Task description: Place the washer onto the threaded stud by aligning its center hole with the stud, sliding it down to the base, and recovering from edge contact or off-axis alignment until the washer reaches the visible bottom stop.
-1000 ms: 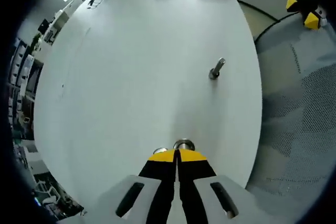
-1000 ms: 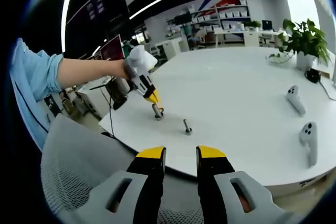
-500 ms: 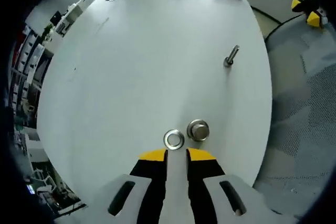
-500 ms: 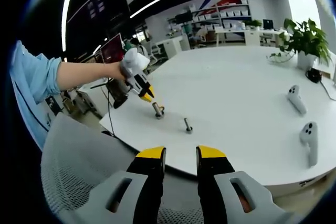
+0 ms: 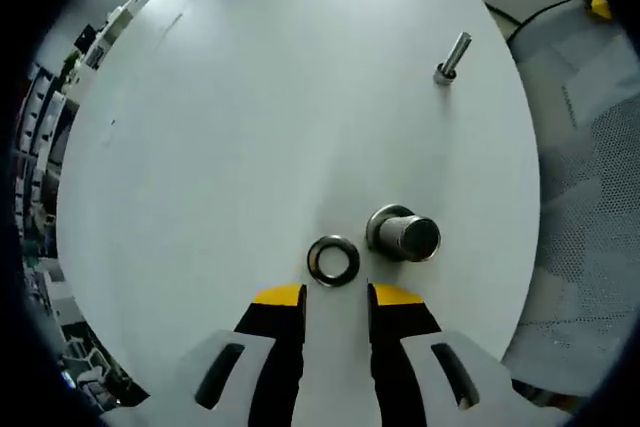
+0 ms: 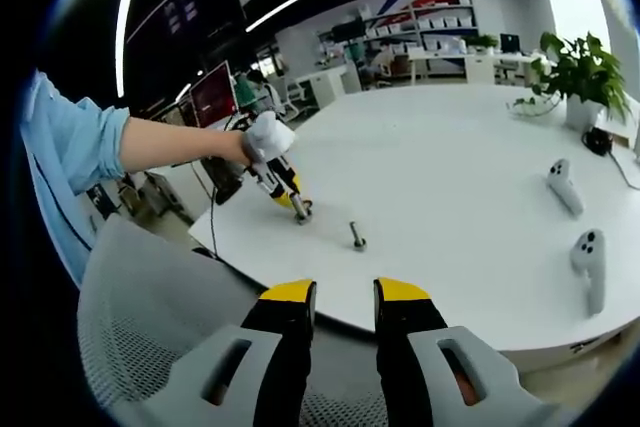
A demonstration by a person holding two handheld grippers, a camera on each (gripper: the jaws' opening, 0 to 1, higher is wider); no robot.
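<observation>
Steel washer (image 5: 333, 260) flat on desk (image 5: 250, 117), just ahead of left gripper (image 5: 335, 297) fingers, spread for pickup. Stud (image 5: 451, 57) well beyond. Right gripper (image 6: 344, 292) parked back, fingers apart, empty.

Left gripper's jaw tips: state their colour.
Yellow tips on black jaws of the left gripper, clearest in the left gripper view.

Light-blue sleeve (image 6: 70, 147); seemingly yellow-tipped fingers (image 5: 280, 297)
</observation>
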